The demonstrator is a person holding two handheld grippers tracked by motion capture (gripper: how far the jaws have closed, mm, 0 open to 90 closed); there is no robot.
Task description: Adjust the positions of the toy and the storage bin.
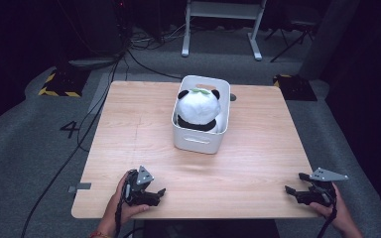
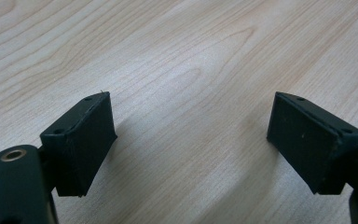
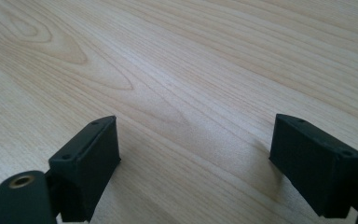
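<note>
1. My left gripper [image 1: 155, 191] rests at the near left corner of the table [image 1: 258, 163], held in my left hand [image 1: 124, 206], its nose pointing toward the table's middle. The grey three-cornered plate on top tilts up toward the far side.
2. In the left gripper view, my left gripper [image 2: 191, 144] has its jaws spread wide apart with nothing but bare pale wood between them. It grips nothing. The pads [image 2: 86, 140] hang just above the table top, throwing soft shadows on the grain.
3. Farther in, at the middle of the far half of the table, stands the white bin [image 1: 198, 141], with a handle slot in the wall that faces me. It is well apart from both of my tools.
4. Inside the bin sits the panda plush [image 1: 198, 106], white-bodied with black ears and a black band low down, and a touch of green on its head. It fills most of the bin and rises above the rim.
5. My right gripper [image 1: 296, 183] lies at the near right corner, held in my right hand [image 1: 337, 210], nose pointing left across the table.
6. In the right gripper view, my right gripper [image 3: 196, 154] is likewise wide open and empty, with only wood grain between the jaws.
</note>
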